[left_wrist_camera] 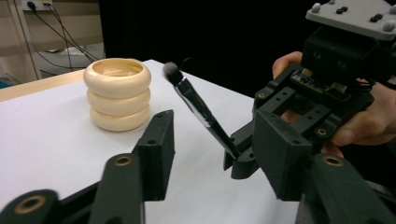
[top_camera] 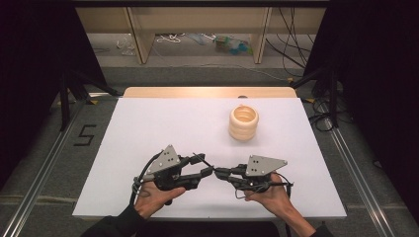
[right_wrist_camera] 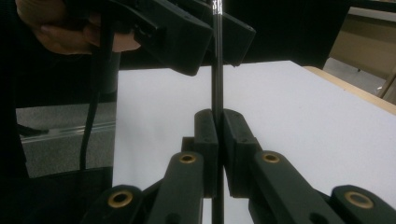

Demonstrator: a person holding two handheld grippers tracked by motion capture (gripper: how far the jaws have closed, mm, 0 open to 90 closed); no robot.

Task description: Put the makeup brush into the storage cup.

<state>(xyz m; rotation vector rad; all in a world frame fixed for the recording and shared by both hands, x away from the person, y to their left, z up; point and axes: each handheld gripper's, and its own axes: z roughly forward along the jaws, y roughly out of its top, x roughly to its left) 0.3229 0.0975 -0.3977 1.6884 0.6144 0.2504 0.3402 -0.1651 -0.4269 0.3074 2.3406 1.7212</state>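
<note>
A thin black brush (left_wrist_camera: 201,109) with a grey bristle tip slants up from my right gripper (right_wrist_camera: 218,128), which is shut on the lower end of its handle (right_wrist_camera: 216,70). My left gripper (left_wrist_camera: 217,140) is open, one jaw on either side of the brush and not touching it. In the high view the two grippers meet tip to tip near the table's front edge, left gripper (top_camera: 204,171) and right gripper (top_camera: 219,172), with the brush (top_camera: 200,159) sticking out between them. A cream pot (top_camera: 243,123) shaped like three stacked rings stands upright farther back on the right; in the left gripper view the pot (left_wrist_camera: 117,93) looks empty.
The white table top (top_camera: 163,123) has a wooden strip (top_camera: 207,92) along its far edge. Black curtains hang at both sides. Metal rails (top_camera: 356,168) run along the floor beside the table, and cables lie behind it.
</note>
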